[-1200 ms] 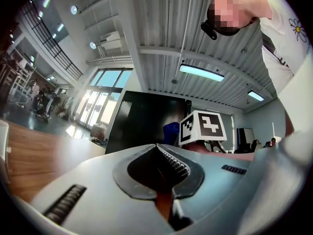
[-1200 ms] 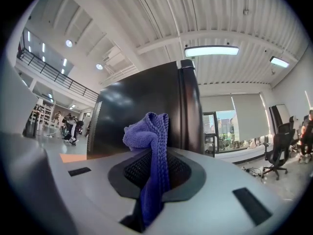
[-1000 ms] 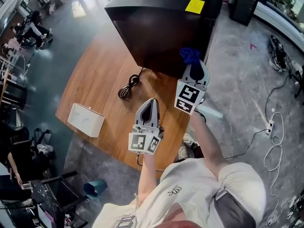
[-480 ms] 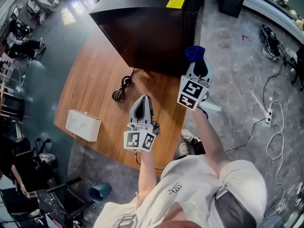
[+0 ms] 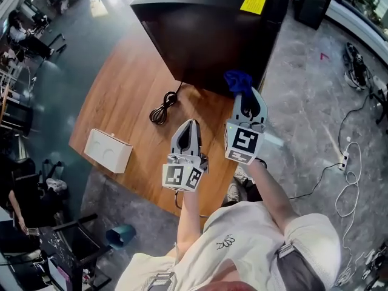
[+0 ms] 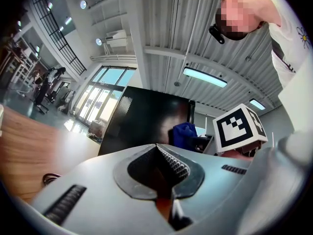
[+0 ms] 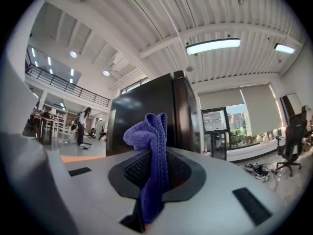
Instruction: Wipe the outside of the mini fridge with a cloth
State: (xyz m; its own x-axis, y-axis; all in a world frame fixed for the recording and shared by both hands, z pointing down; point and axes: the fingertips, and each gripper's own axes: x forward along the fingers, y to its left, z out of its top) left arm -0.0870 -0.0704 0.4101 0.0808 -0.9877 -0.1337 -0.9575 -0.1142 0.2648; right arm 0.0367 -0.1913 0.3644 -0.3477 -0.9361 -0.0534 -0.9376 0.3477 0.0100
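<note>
While your right hand-held gripper point(image 5: 244, 96) clenches the blue cloth point(image 5: 237, 79) between its jaws, the bunched cloth sits right by the lower front corner of the black mini fridge point(image 5: 206, 35), which stands at twelve o'clock on the wooden counter point(image 5: 115, 90). Your left hand-held gripper point(image 5: 189, 128) hovers at the right one's eight o'clock, jaws pressed together on nothing. A coiled black cable point(image 5: 162, 109) lies at its ten o'clock and a white box point(image 5: 109, 151) farther off at nine o'clock.

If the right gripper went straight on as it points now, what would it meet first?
Probably the mini fridge, dead ahead; the blue cloth clamped in the right gripper would touch first. Depth unclear.
</note>
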